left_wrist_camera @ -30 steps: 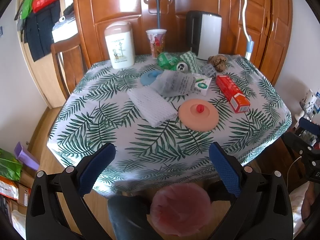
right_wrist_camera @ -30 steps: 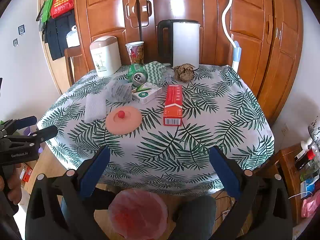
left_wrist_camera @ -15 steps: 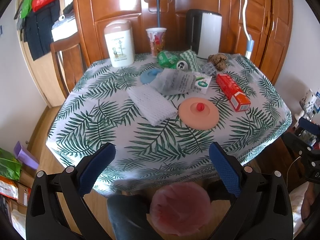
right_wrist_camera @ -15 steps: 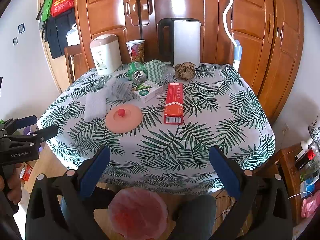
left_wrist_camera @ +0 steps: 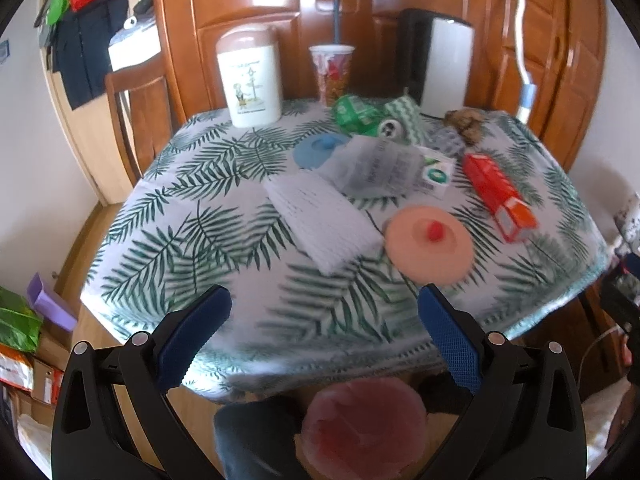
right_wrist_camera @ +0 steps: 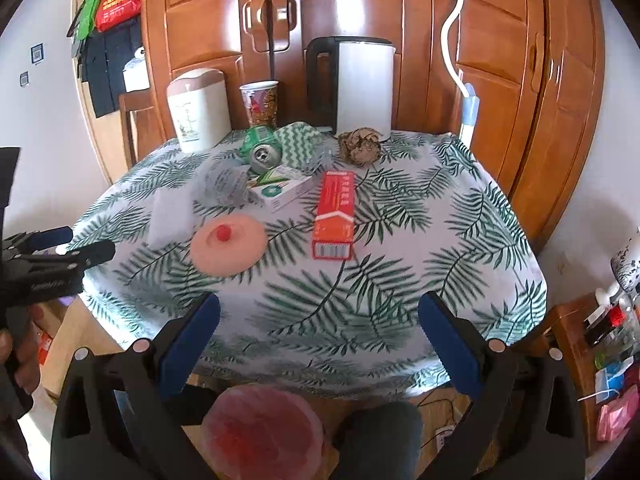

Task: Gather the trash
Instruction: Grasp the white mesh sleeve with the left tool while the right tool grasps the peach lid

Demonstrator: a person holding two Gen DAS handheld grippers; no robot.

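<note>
Trash lies on the leaf-print table [left_wrist_camera: 224, 248]: a green can [left_wrist_camera: 362, 118] [right_wrist_camera: 262, 152], a red box [left_wrist_camera: 498, 196] [right_wrist_camera: 334, 216], a white-and-green box [right_wrist_camera: 280, 190], a brown paper ball [right_wrist_camera: 360, 146], a clear plastic bag [left_wrist_camera: 380, 166] and a white foam net [left_wrist_camera: 324, 220]. A bin with a pink liner [left_wrist_camera: 360, 424] [right_wrist_camera: 264, 432] stands on the floor below the near edge. My left gripper [left_wrist_camera: 322, 302] is open and empty over that edge. My right gripper [right_wrist_camera: 319, 307] is open and empty too. The left gripper [right_wrist_camera: 60, 246] also shows at the right view's left side.
An orange lid [left_wrist_camera: 428, 242], a blue lid [left_wrist_camera: 318, 150], a white canister [left_wrist_camera: 250, 76], a paper cup [left_wrist_camera: 332, 74] and a kettle [right_wrist_camera: 354, 84] share the table. A chair [left_wrist_camera: 136, 112] stands at the far left, wooden wardrobes behind. A person's knees sit beside the bin.
Both grippers have moved forward toward the table, so it fills more of each view; the left view is blurred by motion. Both remain open. Nothing on the table has moved.
</note>
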